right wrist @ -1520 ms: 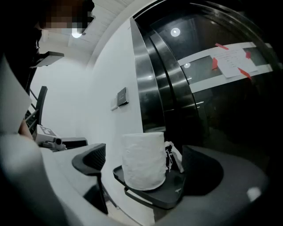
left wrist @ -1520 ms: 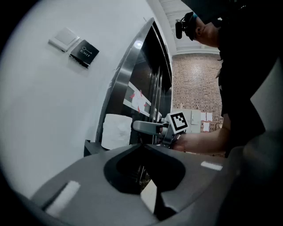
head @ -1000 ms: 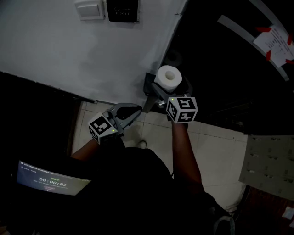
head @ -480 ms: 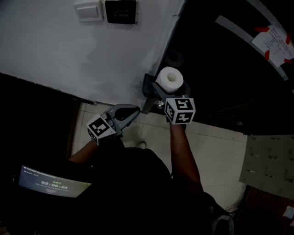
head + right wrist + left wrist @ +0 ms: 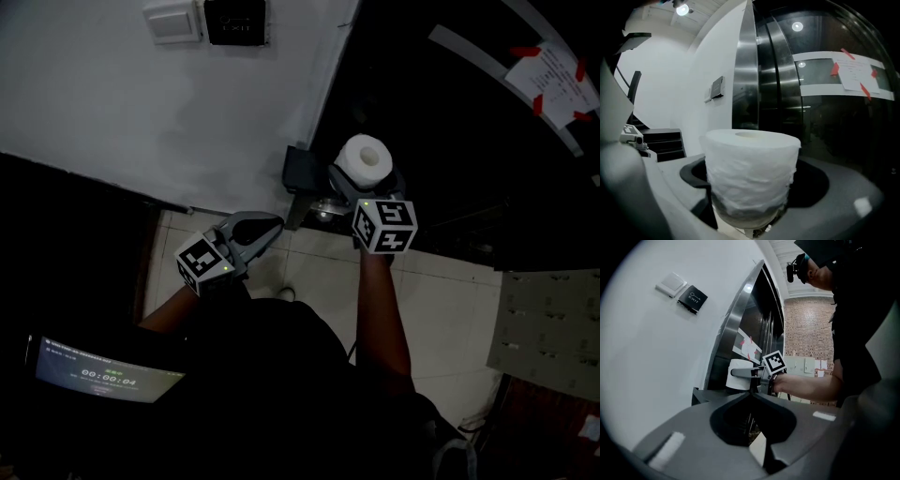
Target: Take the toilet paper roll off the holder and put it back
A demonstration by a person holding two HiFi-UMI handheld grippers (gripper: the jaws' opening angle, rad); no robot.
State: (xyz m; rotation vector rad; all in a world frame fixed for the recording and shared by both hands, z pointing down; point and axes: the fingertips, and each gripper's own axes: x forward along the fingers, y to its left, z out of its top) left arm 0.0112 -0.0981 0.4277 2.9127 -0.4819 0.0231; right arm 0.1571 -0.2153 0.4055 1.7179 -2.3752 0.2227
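Note:
A white toilet paper roll [image 5: 366, 155] stands upright between the jaws of my right gripper [image 5: 364, 178], which is shut on its sides. In the right gripper view the roll [image 5: 750, 164] fills the gap between the two jaws. The dark holder [image 5: 302, 172] sits at the foot of the wall, just left of the roll and apart from it. My left gripper [image 5: 269, 225] hangs lower left of the holder, shut and empty. The left gripper view shows its jaw tips touching, and beyond them the roll [image 5: 737, 376] in the other gripper.
A white wall with a switch plate [image 5: 172, 19] and a black exit panel [image 5: 234, 19] is behind the holder. A dark curved metal door with a taped paper [image 5: 548, 80] stands to the right. Below lie a tiled floor [image 5: 441, 309] and a lit screen [image 5: 103, 375].
My right gripper has carried the roll to the right, away from the holder. The left gripper has barely moved.

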